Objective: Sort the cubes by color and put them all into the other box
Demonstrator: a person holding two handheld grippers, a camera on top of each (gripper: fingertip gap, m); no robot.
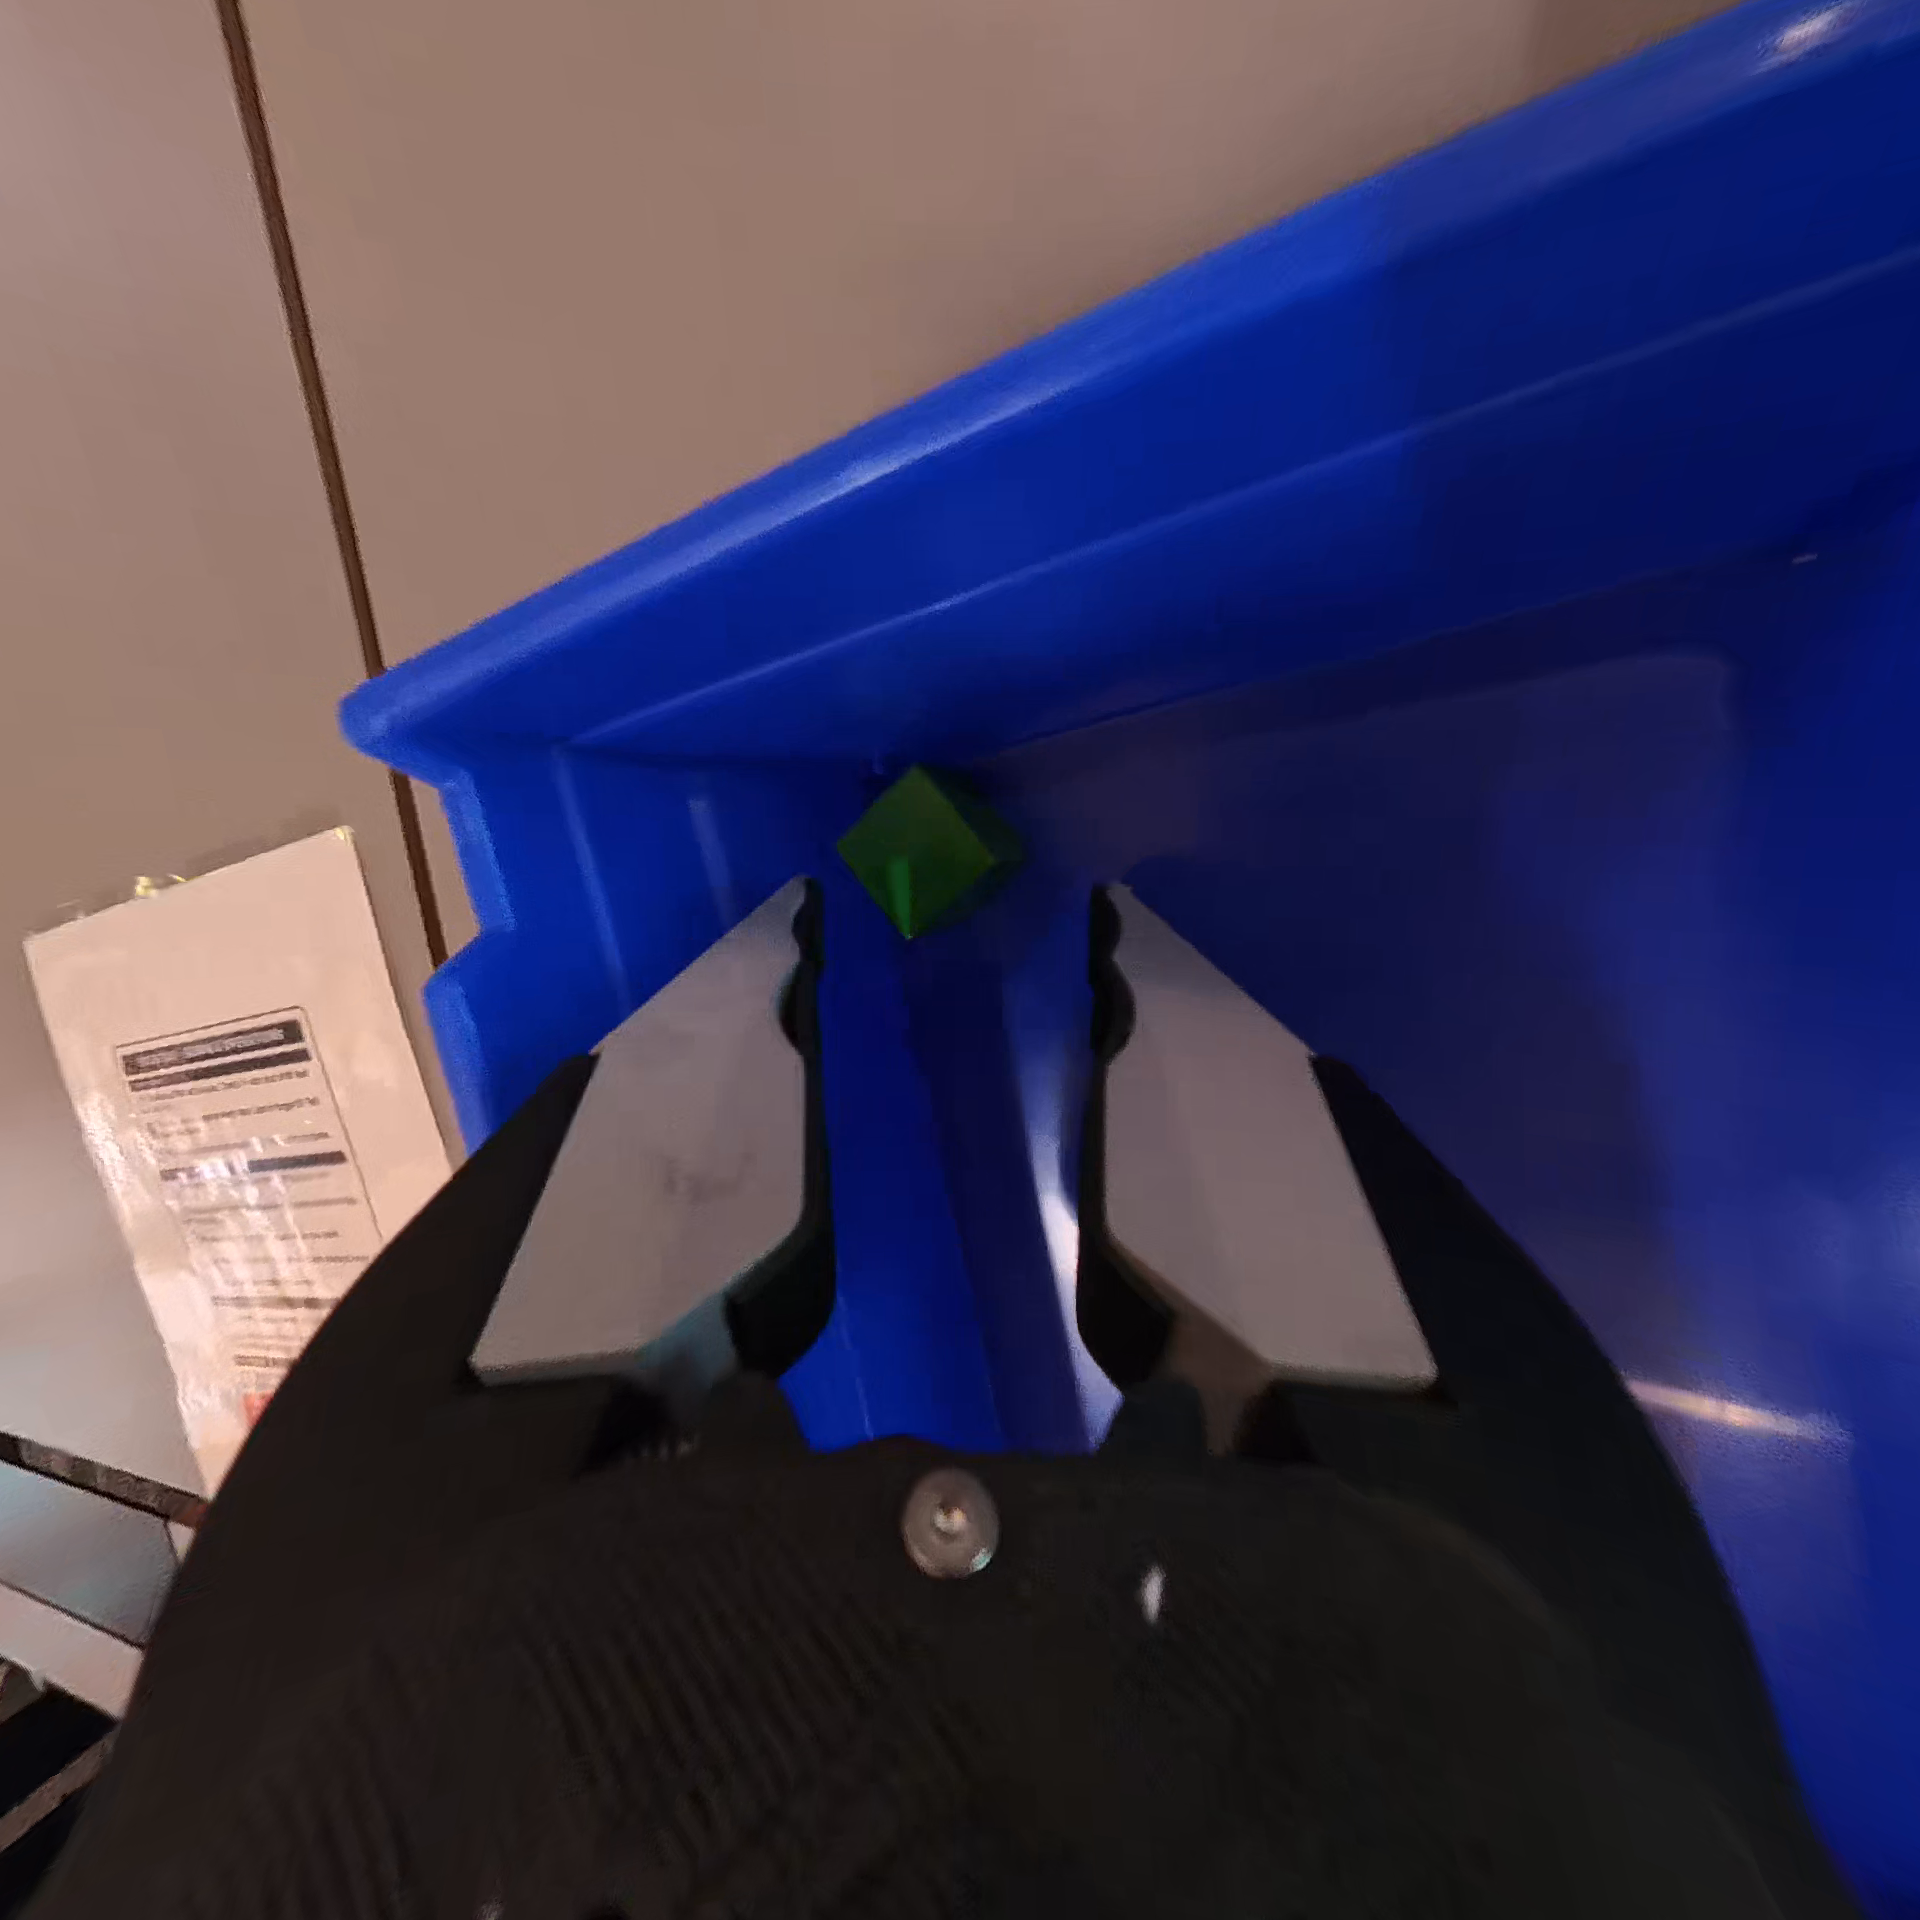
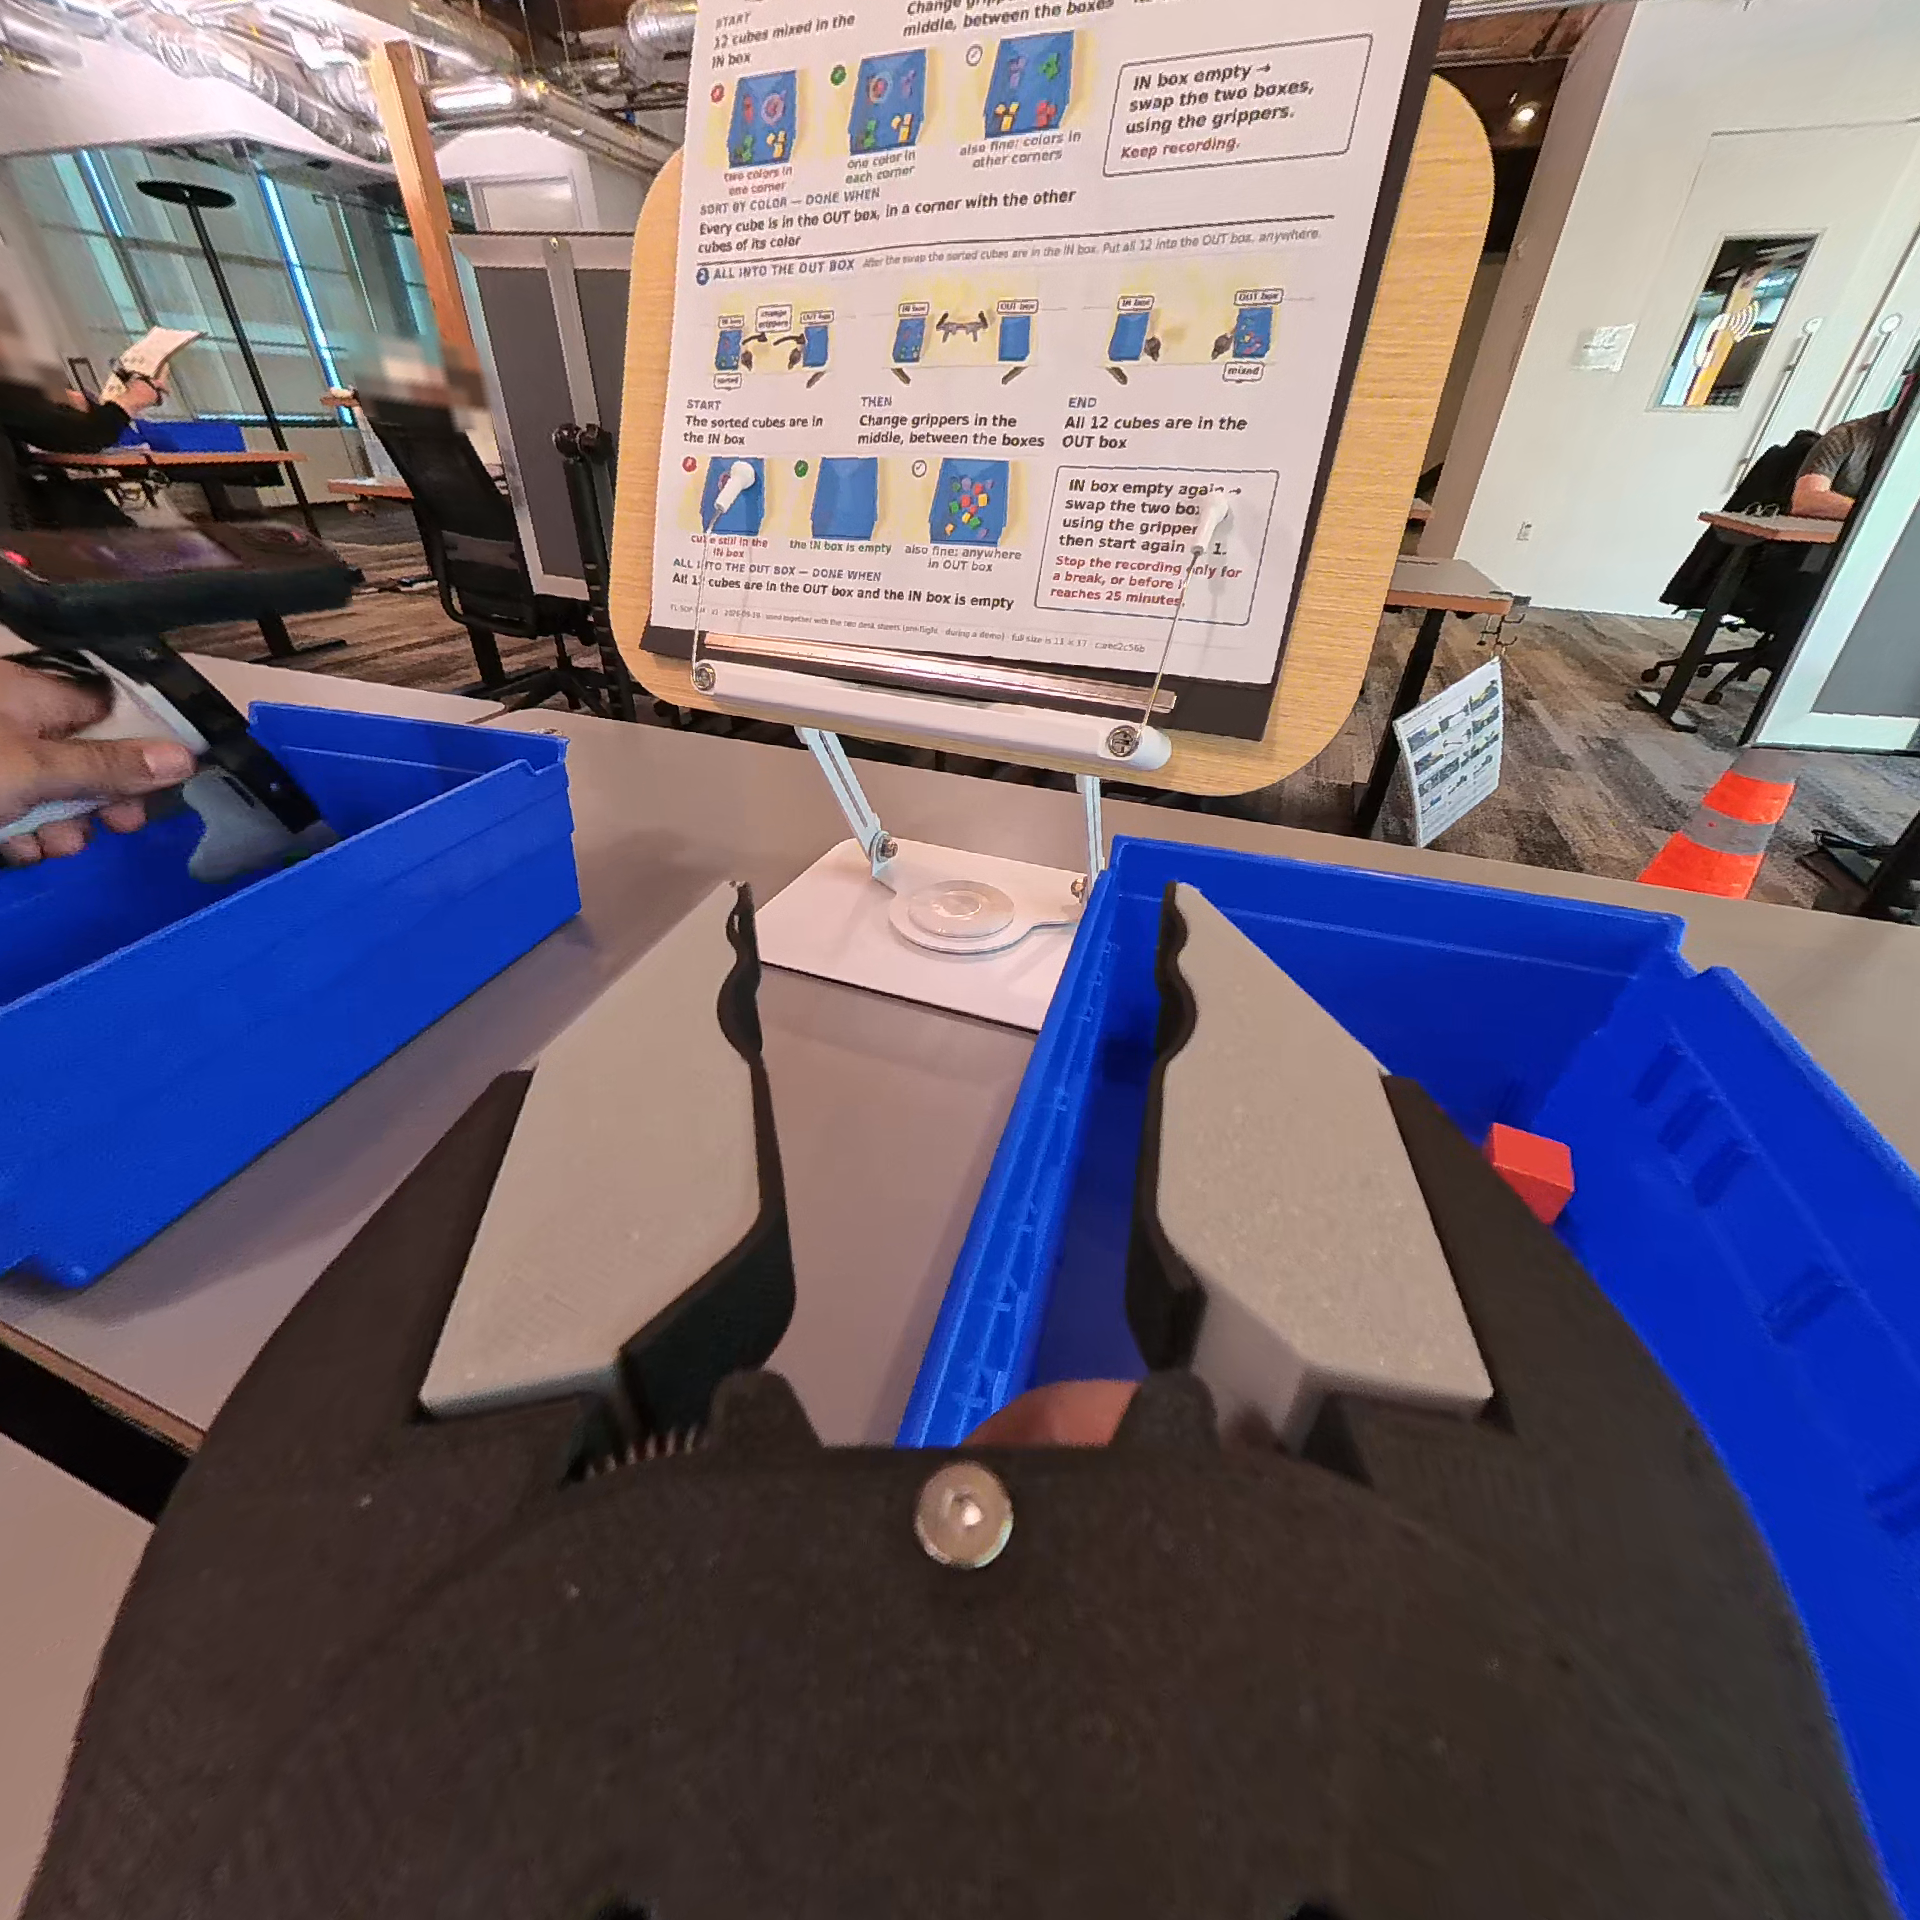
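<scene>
Office table: left gripper (image 1: 951, 904), fingers parted and empty, nears a green cube (image 1: 928, 850) in the blue box (image 1: 1351, 499) corner; probably light, rigid, pinch flat faces.

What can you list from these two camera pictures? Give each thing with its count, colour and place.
Green cube: one, green, in a corner of the left box.
Red cube: one, red, in the right box.
Boxes: two, blue, left box and right box on the table.
Table: one, grey.
Instruction stand: one, wood and white, behind the boxes.
Traffic cone: one, orange, on the floor.
Left gripper: jaws open, near the green cube.
Right gripper: jaws open, over the right box's wall.
</scene>
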